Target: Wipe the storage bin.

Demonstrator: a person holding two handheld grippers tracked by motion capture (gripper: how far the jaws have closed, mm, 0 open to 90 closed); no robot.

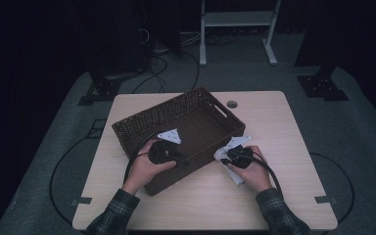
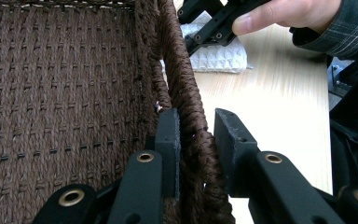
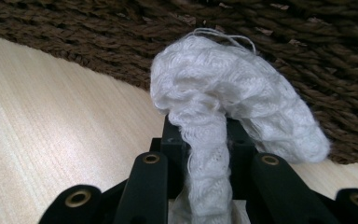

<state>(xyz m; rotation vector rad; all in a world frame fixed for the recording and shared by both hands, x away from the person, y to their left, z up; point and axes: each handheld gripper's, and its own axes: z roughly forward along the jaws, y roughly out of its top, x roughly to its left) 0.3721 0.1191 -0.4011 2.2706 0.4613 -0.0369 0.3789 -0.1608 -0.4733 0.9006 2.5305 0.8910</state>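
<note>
Jaws of the left gripper straddle the brown woven basket's wall, while the right gripper pinches a white knitted cloth.

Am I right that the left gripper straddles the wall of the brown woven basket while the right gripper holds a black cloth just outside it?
Not quite: the cloth is white, not black, as the right gripper view shows. The rest holds: the left gripper straddles the wall of the brown woven basket, and the right gripper holds the cloth just outside it.
</note>
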